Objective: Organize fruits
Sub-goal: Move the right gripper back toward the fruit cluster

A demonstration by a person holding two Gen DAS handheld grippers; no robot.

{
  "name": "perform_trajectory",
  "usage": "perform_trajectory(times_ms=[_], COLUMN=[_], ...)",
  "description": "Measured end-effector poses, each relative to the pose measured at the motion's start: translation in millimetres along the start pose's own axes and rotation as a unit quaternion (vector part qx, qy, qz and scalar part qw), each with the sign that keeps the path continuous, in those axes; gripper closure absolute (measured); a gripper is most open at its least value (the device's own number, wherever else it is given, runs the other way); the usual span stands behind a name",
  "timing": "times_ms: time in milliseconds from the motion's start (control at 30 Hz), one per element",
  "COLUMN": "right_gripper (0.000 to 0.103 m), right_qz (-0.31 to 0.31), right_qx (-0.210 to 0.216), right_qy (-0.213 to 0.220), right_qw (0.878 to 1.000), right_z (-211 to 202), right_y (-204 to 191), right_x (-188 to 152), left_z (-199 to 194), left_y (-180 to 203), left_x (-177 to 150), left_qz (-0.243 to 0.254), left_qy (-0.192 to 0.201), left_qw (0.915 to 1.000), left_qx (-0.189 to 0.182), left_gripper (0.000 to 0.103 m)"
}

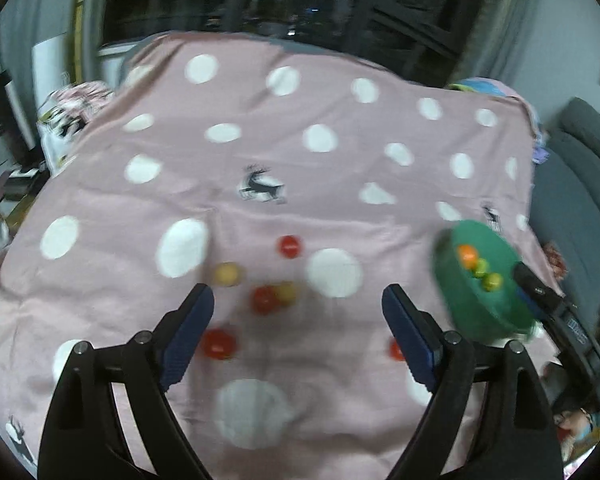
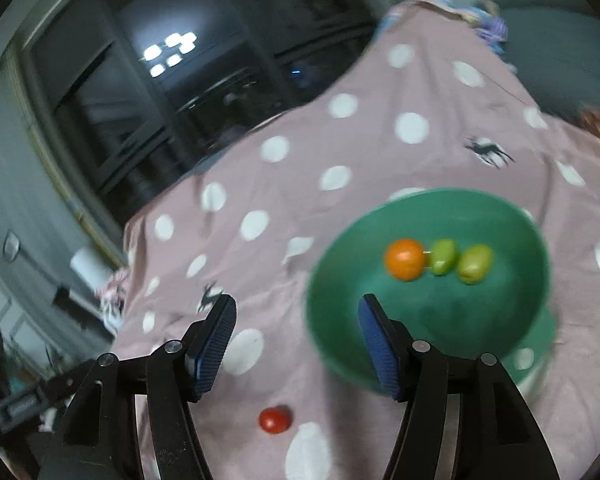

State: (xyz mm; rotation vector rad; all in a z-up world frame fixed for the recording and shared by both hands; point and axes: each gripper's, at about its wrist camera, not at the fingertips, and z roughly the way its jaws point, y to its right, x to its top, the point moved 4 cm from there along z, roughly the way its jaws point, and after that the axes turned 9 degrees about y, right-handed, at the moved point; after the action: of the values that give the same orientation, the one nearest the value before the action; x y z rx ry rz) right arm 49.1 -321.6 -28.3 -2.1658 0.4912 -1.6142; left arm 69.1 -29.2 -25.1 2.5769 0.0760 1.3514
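A red fruit [image 1: 396, 350] is half hidden behind a finger of the left tongs [image 1: 298, 312]. The green bowl [image 2: 428, 216] is smeared by motion blur, and its near rim is covered by the right tongs [image 2: 296, 320].

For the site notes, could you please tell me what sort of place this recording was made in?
Probably a room in a home, at night. A pink polka-dot cloth with deer prints covers the work surface, a grey sofa stands beside it, and a large dark window reflects ceiling lights.

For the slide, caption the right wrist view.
Open right gripper over a green bowl holding one orange fruit and two green.
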Motion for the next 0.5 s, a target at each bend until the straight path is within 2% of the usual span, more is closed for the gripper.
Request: perform_trajectory(times_ms=[67,100,233,500], right_gripper=[0.039,0.039,0.039,0.039], right_qz=[-0.033,-0.048,-0.074,-0.111], right_qx=[0.006,0.010,0.026,0.003], right_qy=[0.005,0.002,-0.025,-0.076], right_qw=[0.999,0.999,0.997,0.991], right_z=[2.4,4.1,12.0,27.3], right_y=[-14.8,-20.7,-34.9,-43.5], right_x=[-9.1,-13.9,-31.9,-58.4], left_z=[4.8,6.2,7.8,5.3], left_y=[-13.1,-19.2,-32.5,-48.1], left_x=[0.8,1.6,6.0,11.6], left_qz=[-0.006,-0.014,-0.041,-0.054], left_qy=[-0.002,-0.002,-0.007,-0.012], left_qw=[0.9997,0.9996,0.9991,0.9983], left_qx=[0.025,0.027,0.010,0.016], left_gripper=[0.017,0.017,0.017,0.017])
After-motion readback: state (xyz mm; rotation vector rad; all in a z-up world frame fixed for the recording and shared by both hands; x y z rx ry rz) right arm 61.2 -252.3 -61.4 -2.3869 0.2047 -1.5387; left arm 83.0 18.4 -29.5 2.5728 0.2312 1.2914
